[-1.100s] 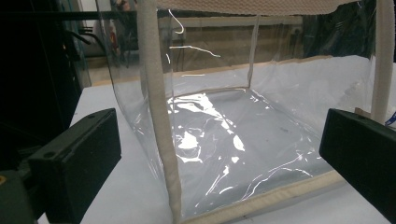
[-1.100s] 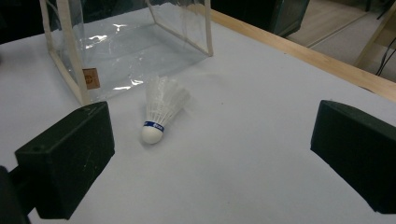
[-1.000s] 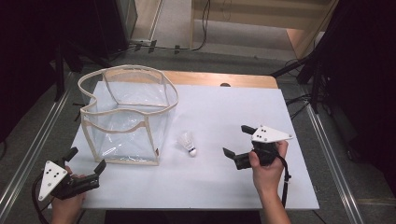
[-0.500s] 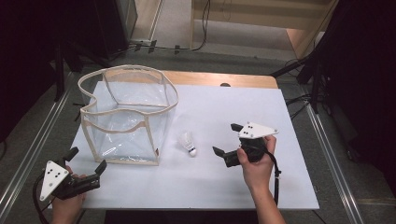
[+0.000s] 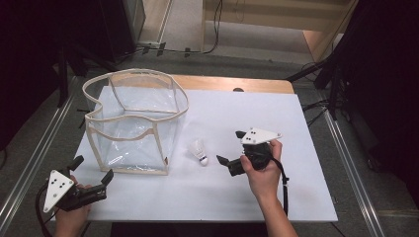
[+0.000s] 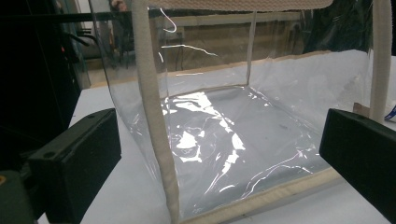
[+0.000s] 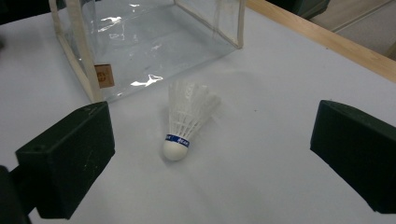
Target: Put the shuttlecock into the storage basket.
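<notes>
Item: white feathered shuttlecock with a rounded white cork tip and a blue band. Lies on its side on the white rectangular table top, tip toward the person's side, skirt pointing toward the far edge. Position: just beside the near right corner of the bag, not touching it. In the right gripper view the shuttlecock sits between and ahead of the two black jaws, clear of both.

Right gripper, black with a grey three-cornered plate: held in the person's right hand, low over the table just right of the shuttlecock, jaws spread wide and pointed at it, nothing held.

Clear plastic open-topped bag with cream woven edging: stands upright on the left half of the table, its rim sagging unevenly. A small tan label shows on its lower corner. Nothing can be seen inside it.

Left gripper, black with a grey three-cornered plate: held in the person's left hand at the near left corner of the table, jaws wide apart and holding nothing, aimed at the bag's near left corner edge.

Surroundings: wooden strip along the table's far edge; grey floor with cables beyond.
</notes>
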Motion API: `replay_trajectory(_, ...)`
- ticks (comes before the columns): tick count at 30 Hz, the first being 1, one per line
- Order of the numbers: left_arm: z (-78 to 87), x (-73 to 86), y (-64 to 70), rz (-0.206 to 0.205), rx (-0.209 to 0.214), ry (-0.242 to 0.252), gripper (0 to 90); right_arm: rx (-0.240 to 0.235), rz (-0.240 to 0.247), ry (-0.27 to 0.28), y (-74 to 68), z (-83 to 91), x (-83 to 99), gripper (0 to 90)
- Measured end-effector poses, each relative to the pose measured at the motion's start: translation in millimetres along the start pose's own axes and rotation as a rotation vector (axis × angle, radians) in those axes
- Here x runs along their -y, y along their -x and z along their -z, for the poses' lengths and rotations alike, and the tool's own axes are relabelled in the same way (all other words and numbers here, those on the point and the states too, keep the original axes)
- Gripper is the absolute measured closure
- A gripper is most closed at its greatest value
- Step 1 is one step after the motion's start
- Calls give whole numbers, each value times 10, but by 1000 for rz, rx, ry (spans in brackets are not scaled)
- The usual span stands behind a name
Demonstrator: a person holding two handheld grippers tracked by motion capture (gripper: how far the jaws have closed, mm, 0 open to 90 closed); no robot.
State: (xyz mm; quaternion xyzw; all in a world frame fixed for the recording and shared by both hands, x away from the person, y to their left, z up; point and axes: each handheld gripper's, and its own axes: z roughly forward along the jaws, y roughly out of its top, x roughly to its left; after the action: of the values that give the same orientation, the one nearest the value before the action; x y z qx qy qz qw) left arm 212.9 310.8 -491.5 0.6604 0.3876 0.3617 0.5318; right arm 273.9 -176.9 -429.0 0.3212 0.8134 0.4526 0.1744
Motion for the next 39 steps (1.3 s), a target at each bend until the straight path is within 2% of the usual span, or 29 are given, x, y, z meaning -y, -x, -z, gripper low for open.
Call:
replay_trajectory(1,0,0,0,0,0,-1,0,5,-3,-1,-7,-8,-7,68)
replay_trajectory(2,0,0,0,0,0,-1,0,17,-2,-7,-13,-24,-14,82)
replay_trajectory(4,-1,1,0,3,1,-1,0,22,-1,-17,-19,-42,-21,82)
replay_trajectory(5,-1,0,-2,2,1,-2,0,0,4,-23,-32,-76,-27,82)
replay_trajectory(10,-8,0,-5,2,5,-9,0,-9,4,-41,-45,-134,-38,82)
replay_trajectory(21,-18,1,8,-7,10,-18,0,-51,-26,-94,-74,-286,-36,82)
replay_trajectory(34,-18,1,9,-8,14,-21,0,-69,-53,-146,-97,-419,-17,83)
replay_trajectory(39,-13,1,10,-10,6,-15,0,-55,-71,-169,-98,-463,-8,117)
